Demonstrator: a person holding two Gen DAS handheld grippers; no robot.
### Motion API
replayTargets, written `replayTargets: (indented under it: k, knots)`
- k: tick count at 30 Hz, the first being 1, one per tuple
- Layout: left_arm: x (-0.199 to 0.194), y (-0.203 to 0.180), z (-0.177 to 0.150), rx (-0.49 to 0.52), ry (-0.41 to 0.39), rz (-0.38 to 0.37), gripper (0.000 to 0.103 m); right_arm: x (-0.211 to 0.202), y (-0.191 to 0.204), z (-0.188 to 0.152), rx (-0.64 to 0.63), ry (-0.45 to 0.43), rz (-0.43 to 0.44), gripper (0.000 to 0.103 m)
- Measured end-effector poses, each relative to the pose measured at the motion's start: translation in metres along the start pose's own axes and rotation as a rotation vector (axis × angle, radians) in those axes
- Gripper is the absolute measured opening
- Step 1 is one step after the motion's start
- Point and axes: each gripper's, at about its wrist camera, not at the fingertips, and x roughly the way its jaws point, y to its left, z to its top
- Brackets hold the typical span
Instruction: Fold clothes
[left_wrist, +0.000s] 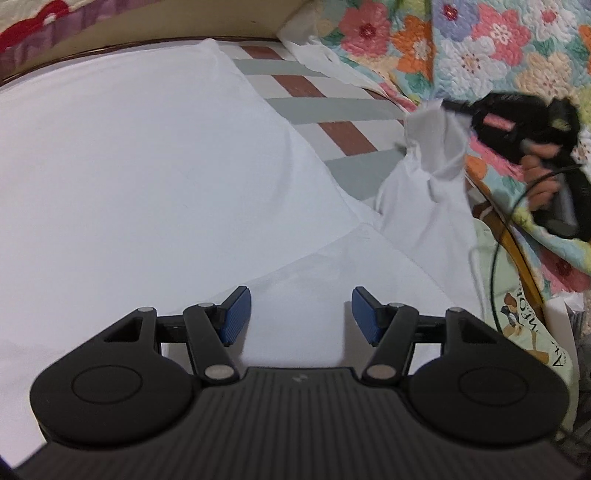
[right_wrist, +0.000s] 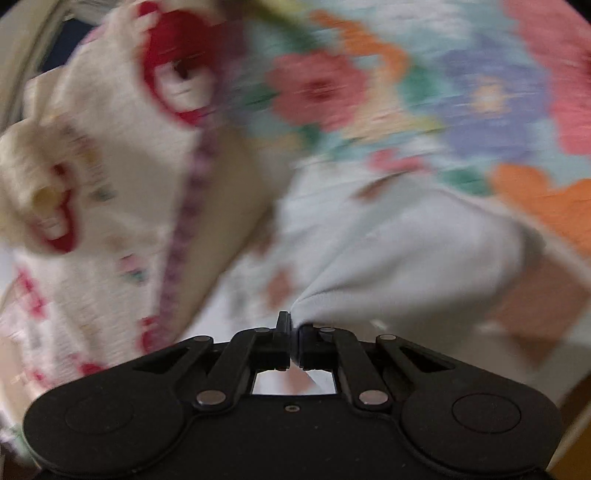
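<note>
Left wrist view: the left hand-held gripper (left_wrist: 301, 314) hovers over a white garment (left_wrist: 147, 184) spread flat on a bed, its blue pads (left_wrist: 234, 317) spread wide apart with nothing between them. The garment lies on a striped sheet (left_wrist: 325, 110) of grey, white and rust bands, beside a floral quilt (left_wrist: 480, 48). At right, the right hand-held gripper (left_wrist: 454, 107), gripped by a person's hand (left_wrist: 539, 166), lifts a bunched corner of the garment off the sheet. Right wrist view: motion blur is heavy; the right hand-held gripper (right_wrist: 293, 325) has its jaws pressed together, pinching a fold of the white garment (right_wrist: 406, 258). A cream blanket with red motifs (right_wrist: 110, 147) fills the left.
</note>
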Motion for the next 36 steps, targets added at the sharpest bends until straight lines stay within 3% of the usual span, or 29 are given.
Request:
replayTargets:
  k: [6,10,13,15,19,21,25,29,32,36]
  knots:
    - [-0.029,0.024,-0.009,-0.065,-0.046,0.040,0.060,0.014,0.103,-0.044,-0.106,0.155,0.196,0.007]
    - [-0.051,0.049,-0.015,-0.140,-0.086,0.058,0.061,0.028,0.156,-0.092,-0.164,0.276,0.312,0.007]
    - [-0.065,0.070,-0.022,-0.213,-0.102,0.058,0.061,0.043,0.181,-0.141,-0.244,0.371,0.341,0.007]
    - [-0.072,0.083,-0.027,-0.260,-0.104,0.065,0.061,0.051,0.190,-0.175,-0.338,0.423,0.309,0.007]
    - [-0.082,0.103,-0.040,-0.326,-0.101,0.056,0.061,0.068,0.200,-0.255,-0.717,0.560,0.117,0.008]
    - [-0.082,0.102,-0.045,-0.323,-0.097,0.024,0.062,0.068,0.199,-0.280,-0.828,0.598,0.088,0.011]
    - [-0.082,0.100,-0.054,-0.316,-0.089,-0.042,0.062,0.063,0.204,-0.301,-0.940,0.601,0.080,0.020]
    - [-0.072,0.094,-0.054,-0.308,-0.091,-0.108,0.062,0.059,0.208,-0.321,-1.053,0.603,0.073,0.038]
    - [-0.068,0.081,-0.050,-0.238,-0.090,-0.132,0.062,0.049,0.207,-0.323,-1.112,0.580,0.044,0.048]
    - [-0.063,0.059,-0.047,-0.119,-0.096,-0.121,0.062,0.028,0.197,-0.310,-1.148,0.523,-0.040,0.050]
